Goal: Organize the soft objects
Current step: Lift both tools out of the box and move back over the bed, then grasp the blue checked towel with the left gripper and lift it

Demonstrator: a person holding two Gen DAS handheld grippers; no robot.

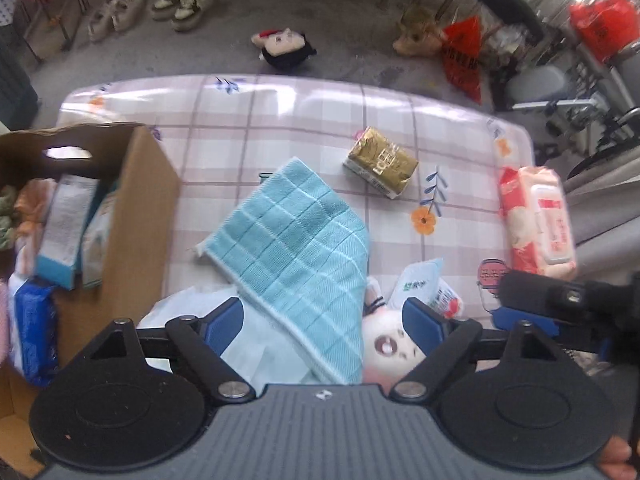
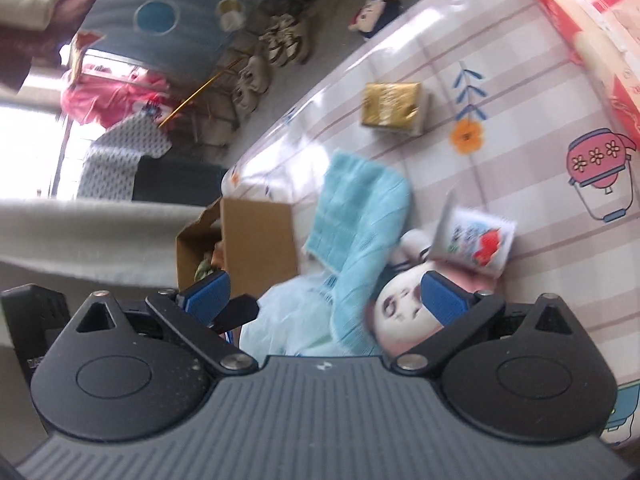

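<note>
Left wrist view: both grippers, left (image 1: 323, 322) and right (image 2: 326, 295), are hanging wide open, empty, over the towel (image 1: 298, 240) and plush (image 1: 390, 346).

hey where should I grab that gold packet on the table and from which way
Take the gold packet across its two long flat sides, coming straight down from above. It lies flat on the checked tablecloth, clear of the blue towel and wet wipes pack, so an open tool probably fits around its narrow width.
</note>
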